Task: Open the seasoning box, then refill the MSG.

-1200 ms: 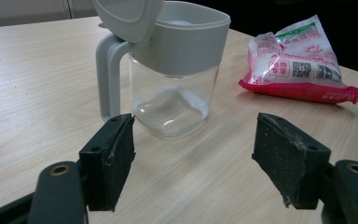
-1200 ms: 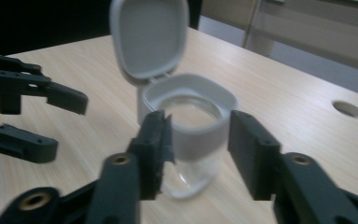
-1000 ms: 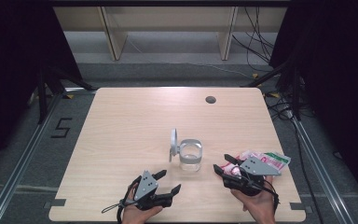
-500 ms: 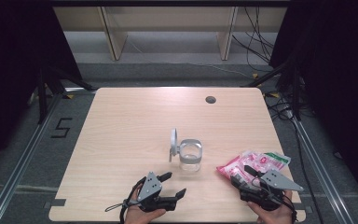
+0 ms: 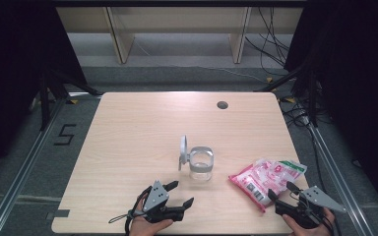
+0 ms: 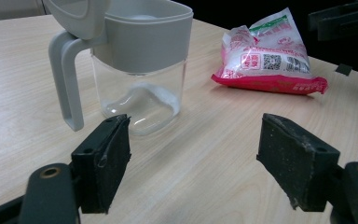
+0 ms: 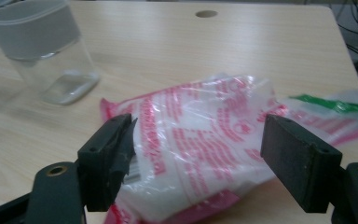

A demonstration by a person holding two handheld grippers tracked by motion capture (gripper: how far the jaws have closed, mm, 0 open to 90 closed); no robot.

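A clear glass jar [image 5: 200, 164] with a grey collar and a raised grey lid stands mid-table. Right of it a pink, white and green plastic bag [image 5: 266, 176] lies flat. My left gripper [image 5: 183, 192] rests open near the front edge, pointing at the jar [image 6: 140, 60] with nothing between its pads [image 6: 105, 163]. My right gripper [image 5: 280, 191] is at the front right corner; its jaws have just been opening and stand wide. The bag [image 7: 205, 135] lies just ahead of them, its near end reaching between the tips, and the pads [image 7: 112, 154] are not pressing it.
A round cable hole [image 5: 222, 104] sits at the table's far right. The jar [image 7: 46, 51] shows far left in the right gripper view. The right gripper [image 6: 340, 21] appears beyond the bag [image 6: 268, 56] in the left gripper view. The table's right edge is close to the bag.
The right gripper let go of the bag and drew back toward the front right corner, its jaws spreading. The bag now lies on the table. The left gripper stayed put.
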